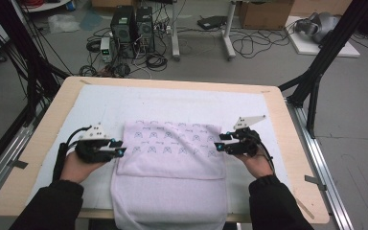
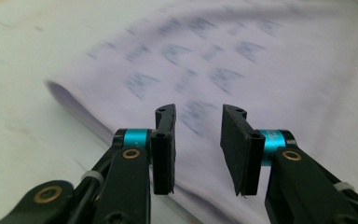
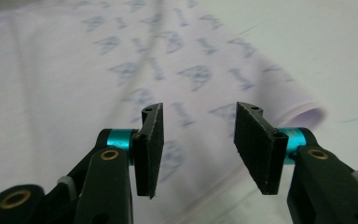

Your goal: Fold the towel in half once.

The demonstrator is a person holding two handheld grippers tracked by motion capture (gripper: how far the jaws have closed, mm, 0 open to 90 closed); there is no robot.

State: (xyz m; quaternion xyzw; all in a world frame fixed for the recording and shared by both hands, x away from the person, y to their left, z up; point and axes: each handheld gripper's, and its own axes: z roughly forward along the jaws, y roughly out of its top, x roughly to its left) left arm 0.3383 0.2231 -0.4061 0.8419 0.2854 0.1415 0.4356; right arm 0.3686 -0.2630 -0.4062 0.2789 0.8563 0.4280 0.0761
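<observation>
High view: both grippers (image 1: 120, 148) (image 1: 219, 142) flank towel (image 1: 172, 148), agape.

right gripper (image 3: 198, 147) agape, over folded towel (image 3: 74, 84)

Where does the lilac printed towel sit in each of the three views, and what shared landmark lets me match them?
High view: the towel lies centre, between the left gripper and the right gripper, its near end hanging over the table edge.
Left gripper view: towel behind the open jaws, folded edge at left.
Right gripper view: towel behind the open jaws, folded edge at right.
Shared landmark: its blue printed motifs.
</observation>
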